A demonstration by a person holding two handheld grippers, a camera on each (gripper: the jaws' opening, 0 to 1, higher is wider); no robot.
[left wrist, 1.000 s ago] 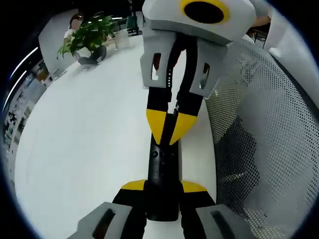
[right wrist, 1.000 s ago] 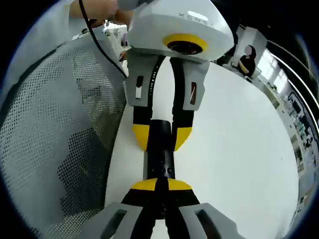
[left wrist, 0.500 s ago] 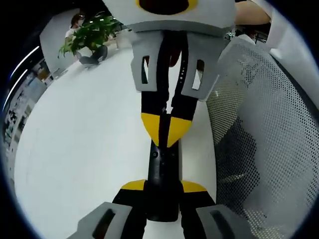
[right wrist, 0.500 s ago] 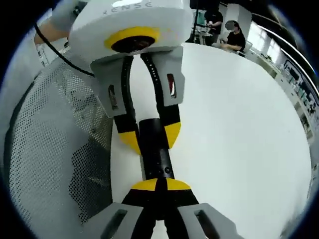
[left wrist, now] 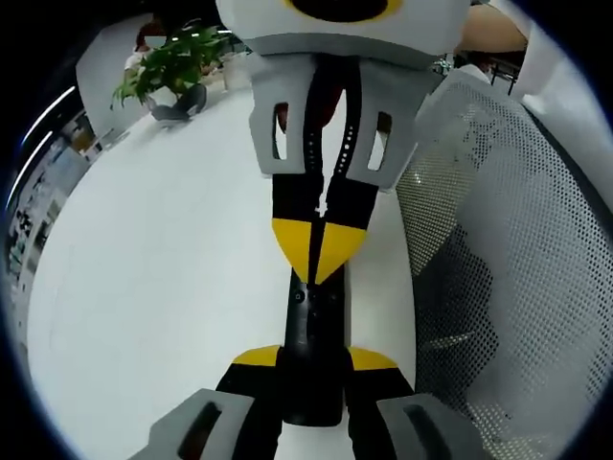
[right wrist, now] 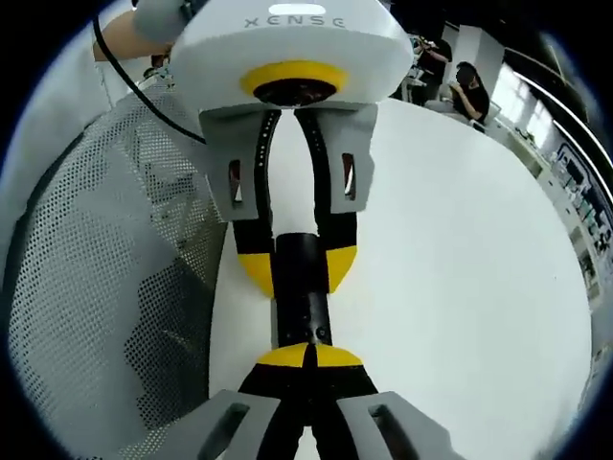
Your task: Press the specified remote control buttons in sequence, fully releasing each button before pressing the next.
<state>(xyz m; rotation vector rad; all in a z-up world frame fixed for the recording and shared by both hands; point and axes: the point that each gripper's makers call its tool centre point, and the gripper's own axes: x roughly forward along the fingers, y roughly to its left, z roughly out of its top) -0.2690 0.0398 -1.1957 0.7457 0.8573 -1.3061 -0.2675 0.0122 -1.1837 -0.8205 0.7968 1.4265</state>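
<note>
Left gripper view: the left gripper [left wrist: 311, 369] clamps the slim black remote control [left wrist: 313, 321], ahead of which the right gripper [left wrist: 317, 254], jaws together, bears on its buttons. Press straight down, then lift fully clear.

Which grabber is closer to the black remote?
Left, though both touch it. The left gripper clamps one end of the black remote between its jaws, while the right gripper, jaws together, has its tips against the remote's top face.

White table [left wrist: 144, 287] — potted plant [left wrist: 172, 62], mesh chair [right wrist: 105, 287]
</note>
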